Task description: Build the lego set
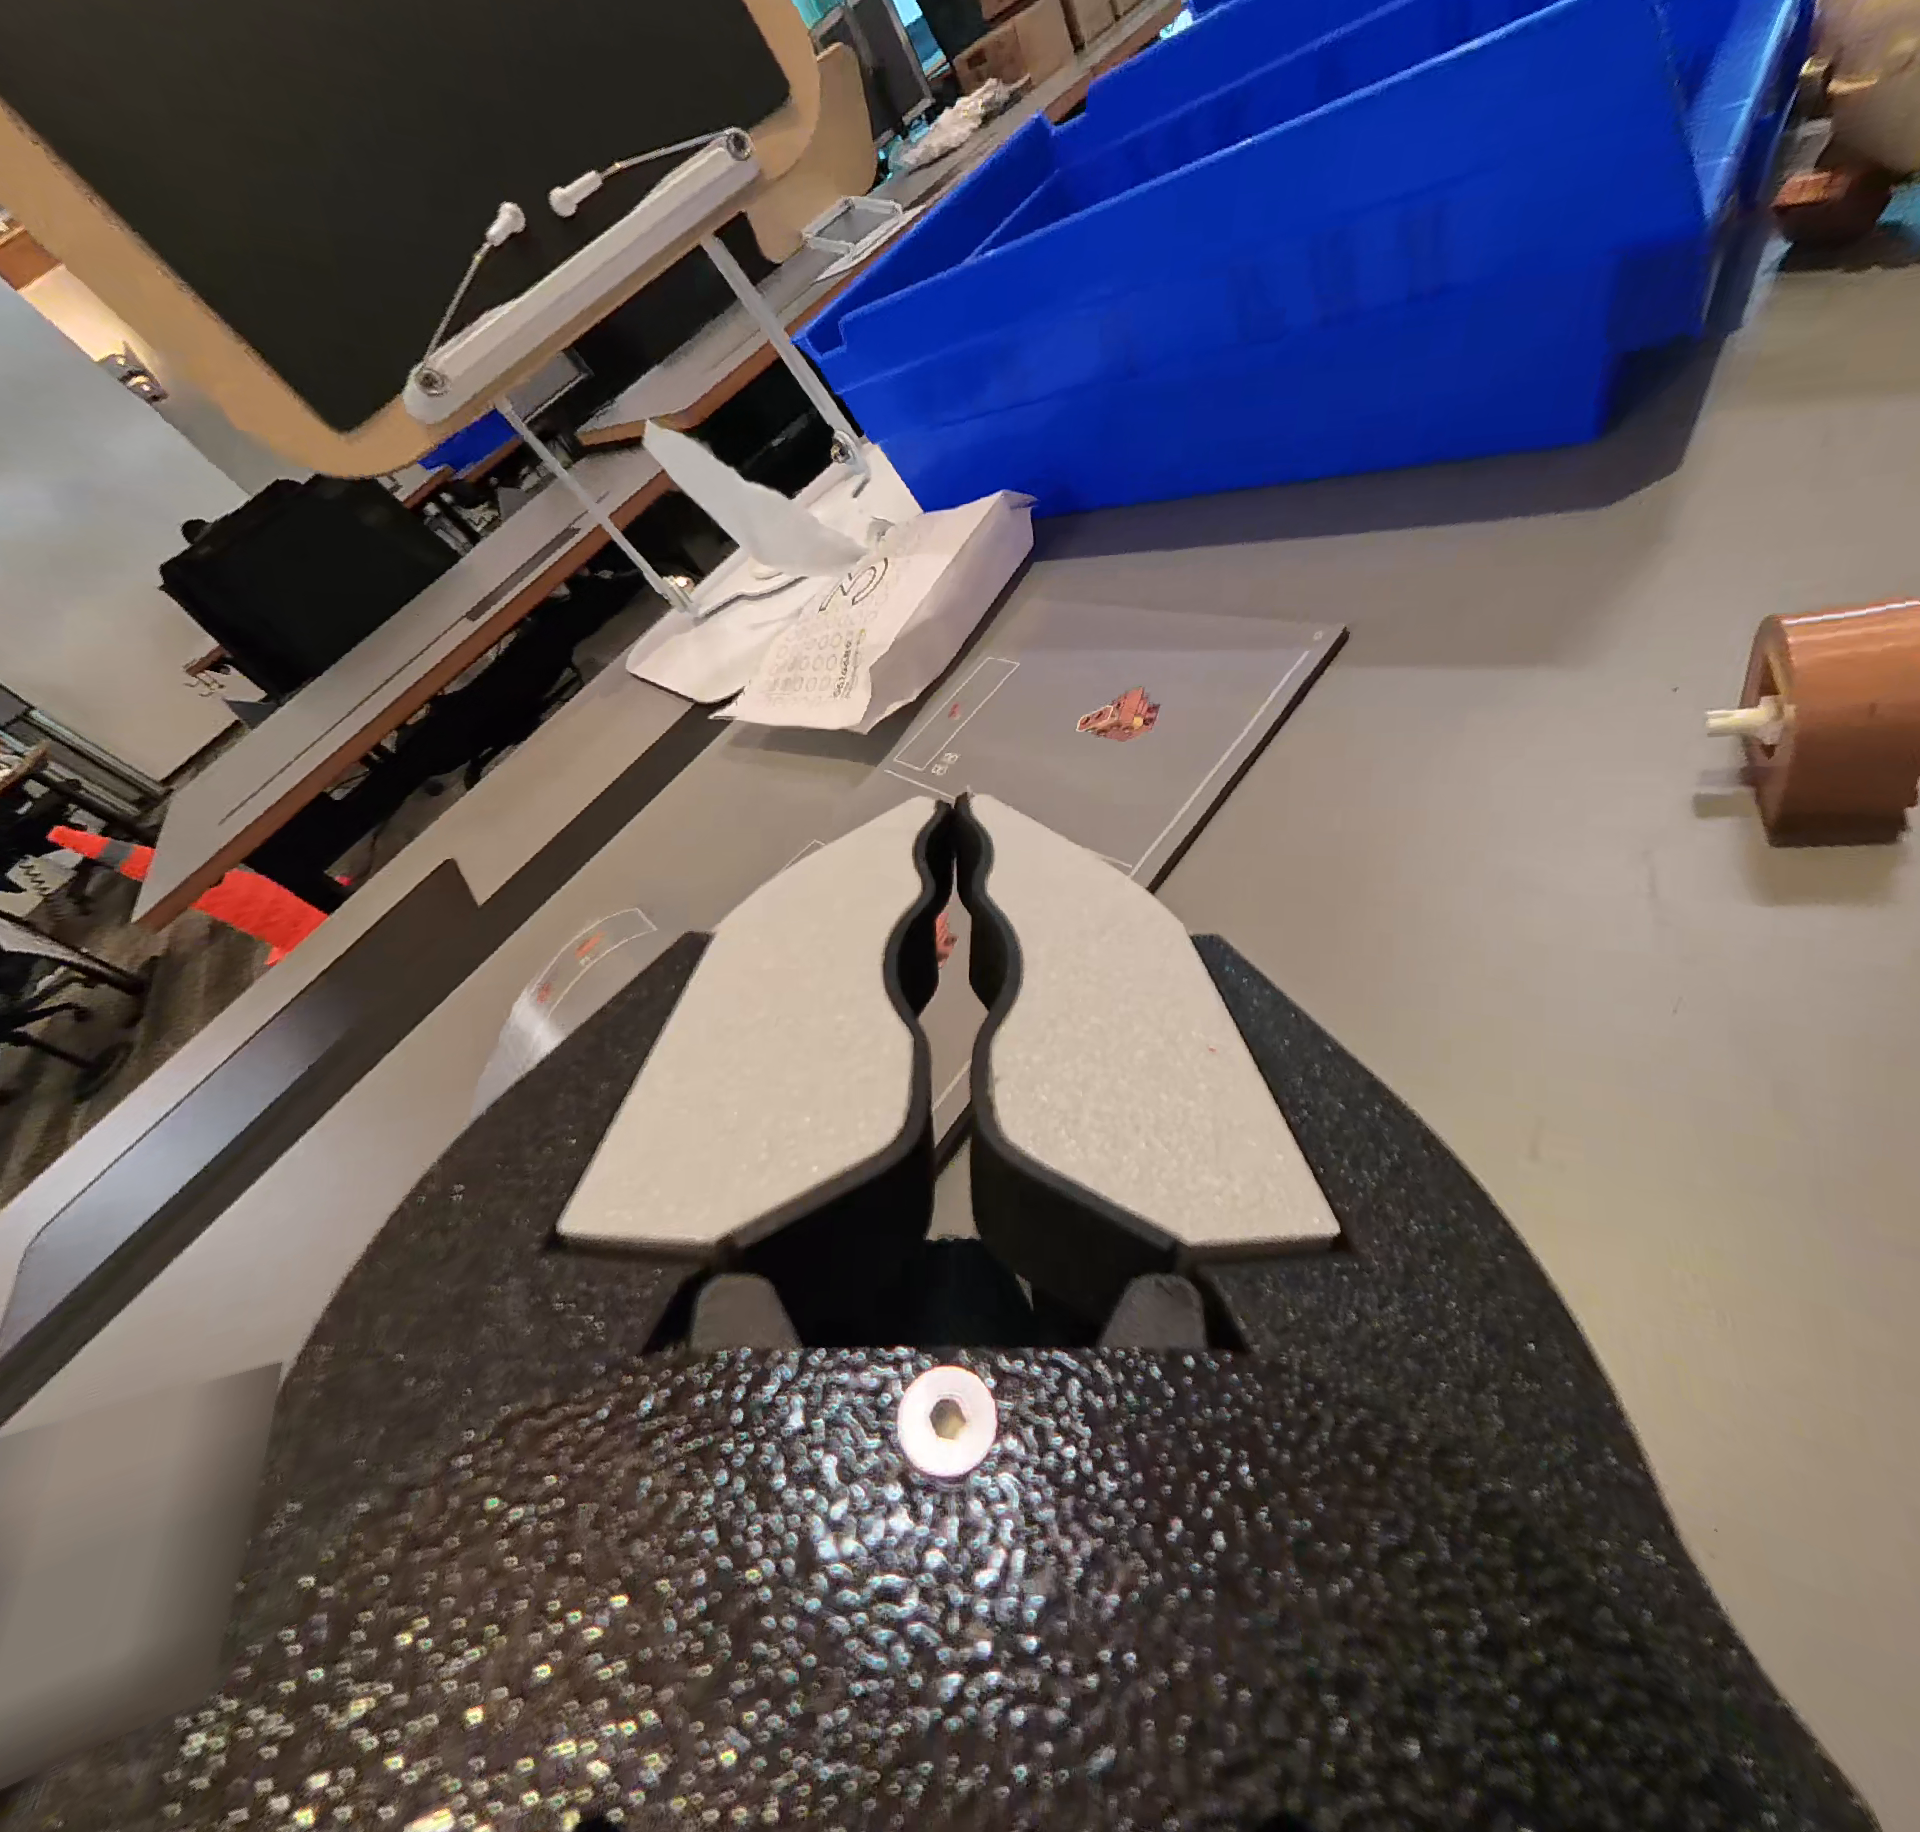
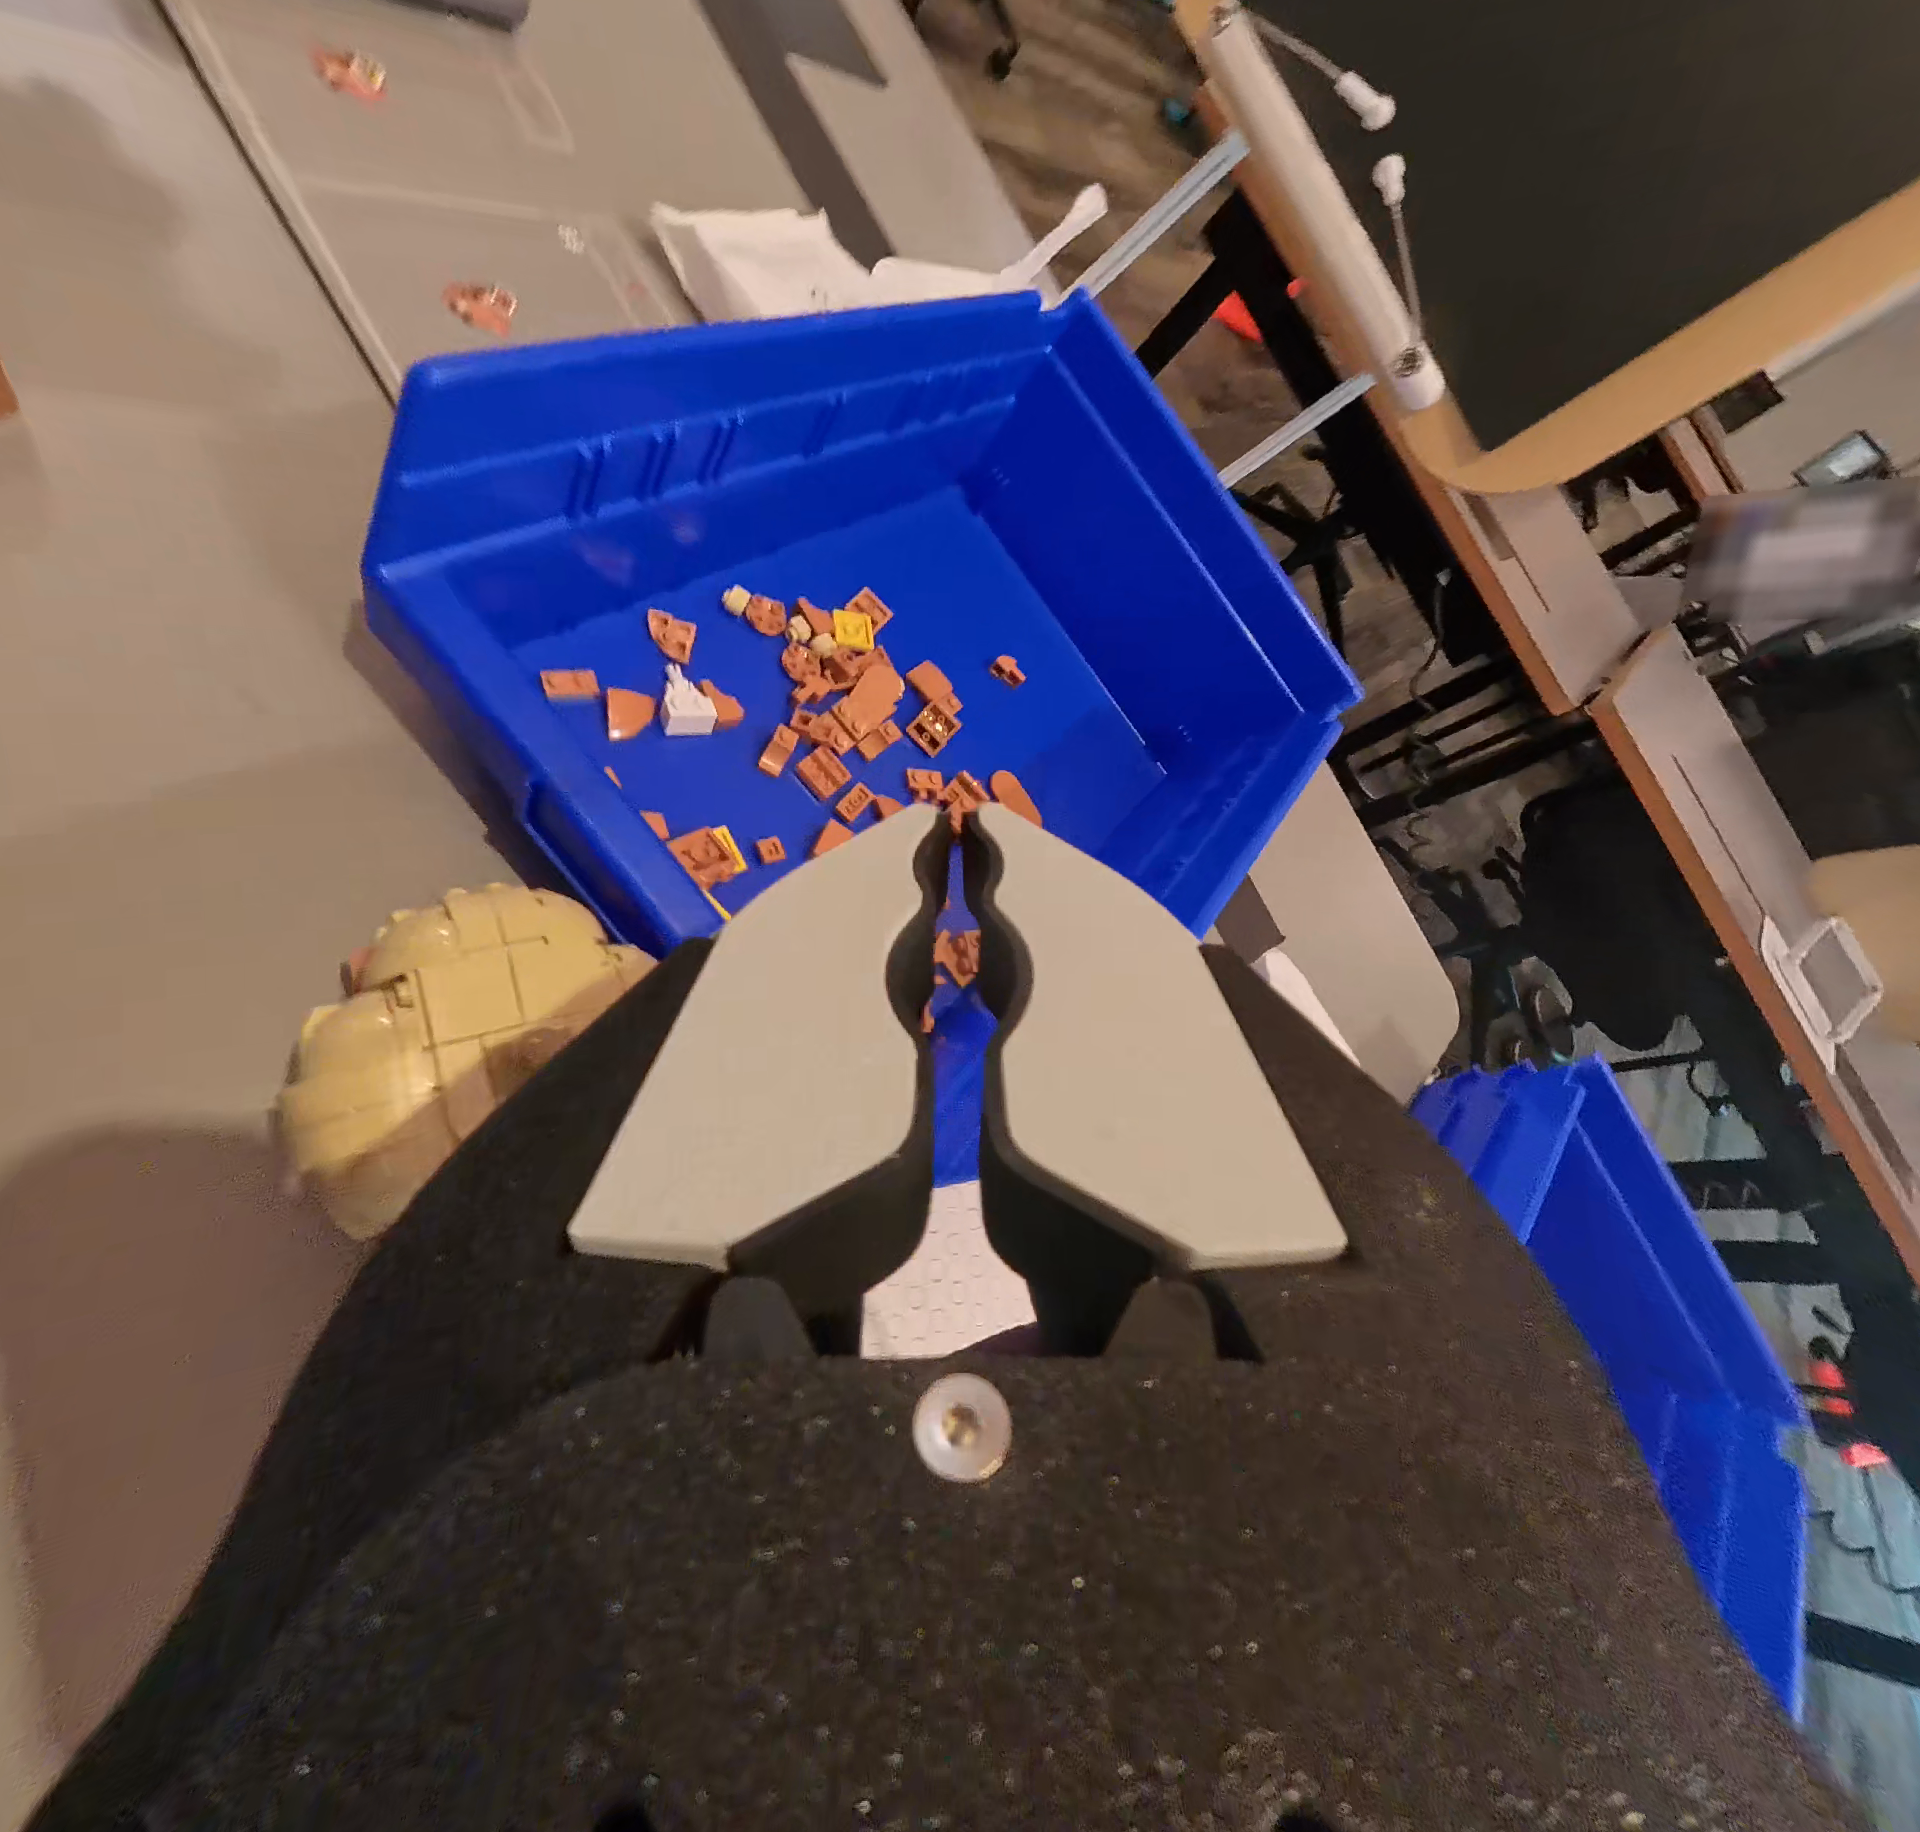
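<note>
The left gripper [image 1: 956,803], fingertips together on nothing, hovers at frame centre over a flat grey printed mat [image 1: 1174,712], while the right gripper [image 2: 958,818], likewise closed and empty, hangs above a blue plastic bin [image 2: 727,432] of loose brown building bricks [image 2: 831,702], seemingly poised to pick.

2 grippers [image 1: 954,803], 2 blue bins [image 2: 727,452]

Both handheld tools look alike: the left gripper [image 1: 954,803] and the right gripper [image 2: 958,818] each have a broad black body with a rough, speckled grain, one silver hex-socket screw [image 1: 945,1421] set at its centre, and two flat light-grey fingers [image 2: 790,1055] with wavy black inner edges
</note>
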`<state>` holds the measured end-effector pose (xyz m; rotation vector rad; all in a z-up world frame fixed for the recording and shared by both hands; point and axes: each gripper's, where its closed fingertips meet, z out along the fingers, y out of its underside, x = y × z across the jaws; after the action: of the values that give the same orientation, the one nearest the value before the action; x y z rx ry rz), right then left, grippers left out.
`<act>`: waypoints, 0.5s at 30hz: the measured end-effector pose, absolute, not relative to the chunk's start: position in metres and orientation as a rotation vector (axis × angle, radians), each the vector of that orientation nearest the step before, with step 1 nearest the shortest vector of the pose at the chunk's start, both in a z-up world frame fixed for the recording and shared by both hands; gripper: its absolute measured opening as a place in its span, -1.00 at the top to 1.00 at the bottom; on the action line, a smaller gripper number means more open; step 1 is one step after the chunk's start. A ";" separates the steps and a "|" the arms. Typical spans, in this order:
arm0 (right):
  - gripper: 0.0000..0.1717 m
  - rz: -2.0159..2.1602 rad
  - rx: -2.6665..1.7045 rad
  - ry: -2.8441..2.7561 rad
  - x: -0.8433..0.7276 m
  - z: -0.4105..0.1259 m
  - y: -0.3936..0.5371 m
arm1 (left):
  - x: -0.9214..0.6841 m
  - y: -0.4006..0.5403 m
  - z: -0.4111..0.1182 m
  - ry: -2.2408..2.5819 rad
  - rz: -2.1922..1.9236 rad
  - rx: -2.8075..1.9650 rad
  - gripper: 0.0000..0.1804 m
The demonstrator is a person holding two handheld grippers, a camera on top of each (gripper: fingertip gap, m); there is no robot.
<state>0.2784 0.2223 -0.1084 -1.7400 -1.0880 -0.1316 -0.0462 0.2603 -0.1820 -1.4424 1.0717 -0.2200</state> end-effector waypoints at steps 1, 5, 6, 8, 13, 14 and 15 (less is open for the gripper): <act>0.97 -0.134 -1.745 -1.124 0.279 -0.110 0.226 | -0.043 0.260 -0.182 1.075 -0.221 -1.441 1.00; 0.91 -0.055 -1.760 -1.241 0.265 -0.115 0.243 | -0.038 0.260 -0.184 1.095 -0.207 -1.438 1.00; 0.90 -0.037 -1.762 -1.265 0.260 -0.118 0.248 | -0.038 0.259 -0.184 1.098 -0.208 -1.433 1.00; 0.89 -0.025 -1.754 -1.282 0.251 -0.120 0.261 | -0.037 0.257 -0.184 1.106 -0.217 -1.425 1.00; 0.85 0.005 -1.750 -1.201 0.243 -0.103 0.288 | -0.037 0.253 -0.181 1.109 -0.262 -1.405 1.00; 0.85 0.033 -1.741 -1.169 0.243 -0.095 0.289 | -0.038 0.252 -0.179 1.107 -0.278 -1.398 1.00; 0.85 0.064 -1.725 -1.135 0.243 -0.085 0.289 | -0.038 0.250 -0.178 1.105 -0.294 -1.390 1.00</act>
<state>0.2433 0.2889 -0.0851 -1.7249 -1.1346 0.0636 -0.0380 0.2502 -0.1779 -1.3897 1.1053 -0.2940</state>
